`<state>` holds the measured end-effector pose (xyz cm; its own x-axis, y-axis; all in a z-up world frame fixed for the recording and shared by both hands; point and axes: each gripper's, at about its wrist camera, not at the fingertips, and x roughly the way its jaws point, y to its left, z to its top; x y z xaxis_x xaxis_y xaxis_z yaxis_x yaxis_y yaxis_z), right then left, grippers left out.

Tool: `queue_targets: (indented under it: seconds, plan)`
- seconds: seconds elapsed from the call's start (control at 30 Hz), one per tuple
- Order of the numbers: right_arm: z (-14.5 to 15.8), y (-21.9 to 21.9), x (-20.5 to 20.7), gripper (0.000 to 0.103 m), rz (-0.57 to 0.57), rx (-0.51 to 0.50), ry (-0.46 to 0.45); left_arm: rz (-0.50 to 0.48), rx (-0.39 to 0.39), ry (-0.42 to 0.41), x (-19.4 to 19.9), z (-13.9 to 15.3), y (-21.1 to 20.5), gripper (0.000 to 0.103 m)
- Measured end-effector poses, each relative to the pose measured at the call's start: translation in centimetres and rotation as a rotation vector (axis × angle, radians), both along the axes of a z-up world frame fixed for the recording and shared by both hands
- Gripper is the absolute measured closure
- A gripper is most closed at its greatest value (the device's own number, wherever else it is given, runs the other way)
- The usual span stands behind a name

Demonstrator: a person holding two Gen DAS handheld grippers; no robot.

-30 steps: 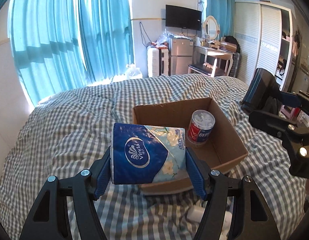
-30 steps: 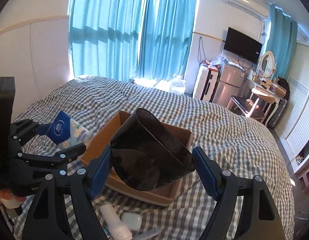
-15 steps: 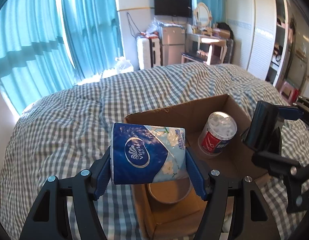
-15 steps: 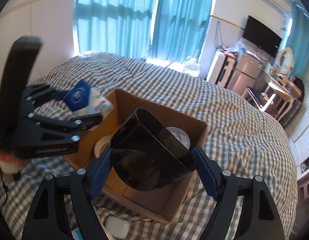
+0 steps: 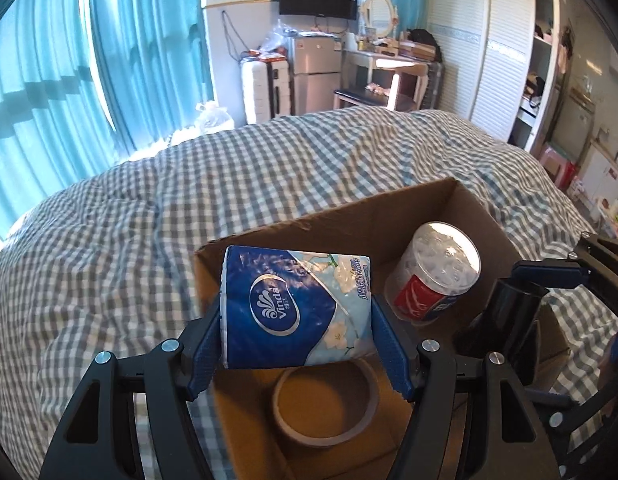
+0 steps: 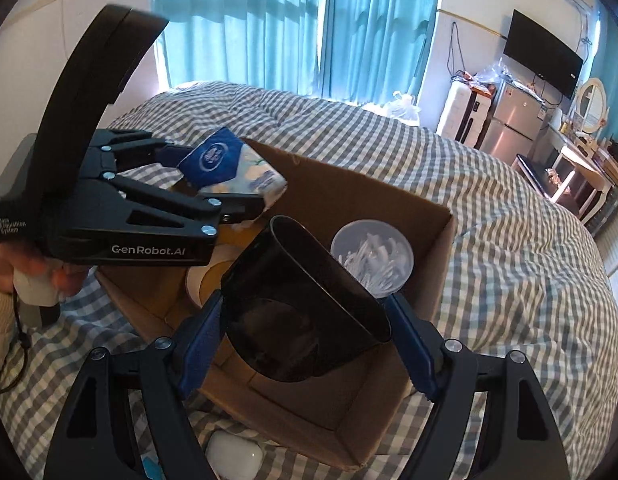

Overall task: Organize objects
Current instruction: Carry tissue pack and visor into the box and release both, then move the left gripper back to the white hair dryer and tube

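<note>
My left gripper (image 5: pixel 296 344) is shut on a blue Vinda tissue pack (image 5: pixel 295 306), held over the left part of an open cardboard box (image 5: pixel 349 216) on the checked bed. In the right wrist view the same tissue pack (image 6: pixel 233 170) hangs over the box's far left corner. My right gripper (image 6: pixel 305 344) is shut on a black tapered cup (image 6: pixel 301 308), tilted over the cardboard box (image 6: pixel 437 264). Inside the box lie a clear tub of cotton swabs (image 5: pixel 433 276) with a red label and a roll of brown tape (image 5: pixel 325 400). The black cup (image 5: pixel 505 320) shows at the right of the left wrist view.
A white earbud case (image 6: pixel 235 456) lies on the bed just in front of the box. The checked duvet (image 5: pixel 149 216) spreads all around. Blue curtains (image 5: pixel 109 60), a fridge (image 5: pixel 313 68), a desk and a wardrobe stand beyond the bed. A hand (image 6: pixel 25 272) holds the left gripper's handle.
Both grippers have come down and in over the box with their loads. The tissue pack now hangs over the box's left part, and the tape roll has come into view beneath it.
</note>
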<state>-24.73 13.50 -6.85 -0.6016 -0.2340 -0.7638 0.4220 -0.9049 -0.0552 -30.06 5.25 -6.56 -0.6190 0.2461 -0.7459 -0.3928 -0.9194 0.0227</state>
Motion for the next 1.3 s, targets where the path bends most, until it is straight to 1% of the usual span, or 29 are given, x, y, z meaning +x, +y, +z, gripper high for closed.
queue_targets:
  seconds: [0.17,0.3,0.43,0.5,0.57,0.63,0.67,0.77,0.87,1.0,1.17,1.3]
  plan:
    - [-0.9,-0.1,0.4,0.024,0.014,0.008,-0.008,-0.018,-0.043,0.002,-0.5,-0.6,0.9,0.033]
    - [-1.4,-0.3,0.4,0.024,0.015,0.039,-0.002,-0.012,-0.017,-0.005,-0.4,-0.4,0.3,0.033]
    - [-1.3,-0.3,0.9,0.024,0.009,0.039,0.002,-0.019,-0.023,-0.006,-0.2,-0.3,0.2,0.031]
    - [-0.9,-0.2,1.1,0.024,0.012,0.038,0.011,-0.027,-0.032,-0.001,-0.1,-0.2,0.4,0.028]
    - [-0.6,-0.3,1.3,0.024,0.014,0.03,0.022,-0.029,-0.043,0.014,0.1,0.0,0.5,0.019]
    - [-0.1,-0.1,1.4,0.019,0.017,0.022,0.029,-0.03,-0.041,0.026,0.2,0.3,0.6,0.014]
    - [0.0,-0.1,1.5,0.018,0.018,0.02,0.035,-0.028,-0.039,0.03,0.3,0.5,0.6,0.012]
    - [0.6,0.2,1.8,0.017,0.013,0.008,0.046,-0.014,-0.036,0.031,0.3,1.1,0.4,0.011]
    - [1.3,0.8,2.3,0.017,-0.005,0.002,0.059,0.007,-0.024,0.028,0.6,1.9,-0.1,0.011]
    - [2.7,1.6,3.4,0.017,-0.027,-0.02,0.078,0.033,-0.013,0.049,1.8,3.6,-1.1,0.011]
    - [4.9,1.9,5.2,0.017,-0.054,-0.023,0.111,0.068,-0.004,0.073,4.3,6.4,-2.4,0.011]
    - [7.2,1.9,7.9,0.017,-0.064,-0.022,0.16,0.1,0.012,0.098,6.5,8.4,-3.1,0.011]
